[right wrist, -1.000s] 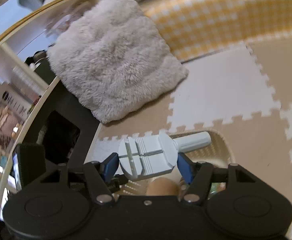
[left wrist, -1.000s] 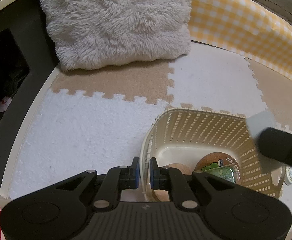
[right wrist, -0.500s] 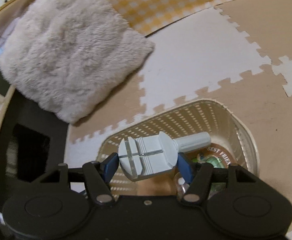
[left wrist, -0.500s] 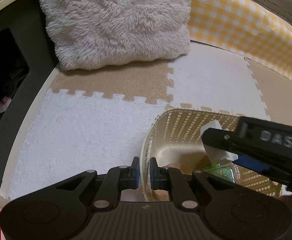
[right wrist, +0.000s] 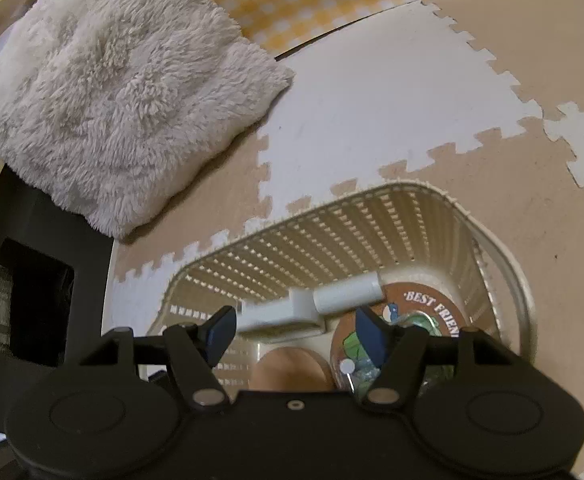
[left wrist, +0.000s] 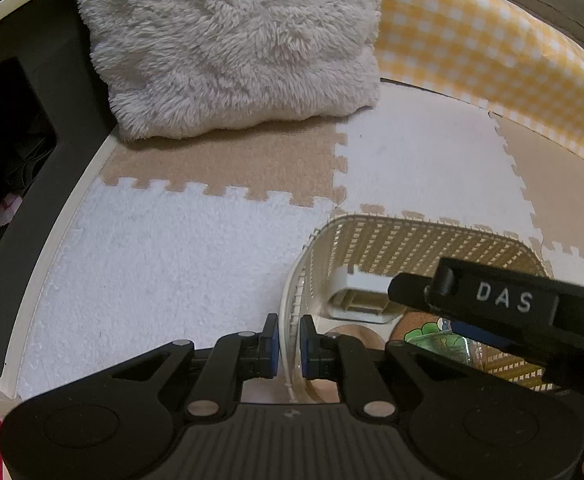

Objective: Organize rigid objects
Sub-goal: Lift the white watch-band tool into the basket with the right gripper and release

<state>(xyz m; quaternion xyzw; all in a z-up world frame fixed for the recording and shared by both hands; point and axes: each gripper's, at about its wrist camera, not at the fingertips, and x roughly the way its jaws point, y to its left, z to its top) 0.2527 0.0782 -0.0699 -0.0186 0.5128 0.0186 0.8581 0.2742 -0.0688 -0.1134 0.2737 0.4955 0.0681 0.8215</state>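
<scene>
A cream slotted basket (left wrist: pixel 412 236) stands on the foam mats. My left gripper (left wrist: pixel 289 340) is shut on its near rim. In the right wrist view my right gripper (right wrist: pixel 295 322) hangs over the basket (right wrist: pixel 332 232), its jaws opening. The grey plastic tool (right wrist: pixel 312 308) is blurred just past the blue pads, free of them, low inside the basket. In the left wrist view the grey tool (left wrist: pixel 358 292) lies by the basket wall, beside my right gripper's finger (left wrist: pixel 492 300). A brown round coaster (right wrist: pixel 424 304) and a wooden round piece (right wrist: pixel 292 368) lie in the basket.
A fluffy grey-white pillow (left wrist: pixel 231 40) lies beyond the basket, with a yellow checked cushion (left wrist: pixel 492 52) to its right. A black shelf unit (left wrist: pixel 7 152) stands along the left. Beige and white puzzle mats (left wrist: pixel 171 260) cover the floor.
My right gripper came down over the basket and its jaws spread. The grey tool left the pads and dropped into the basket. My left gripper kept its hold on the rim.
</scene>
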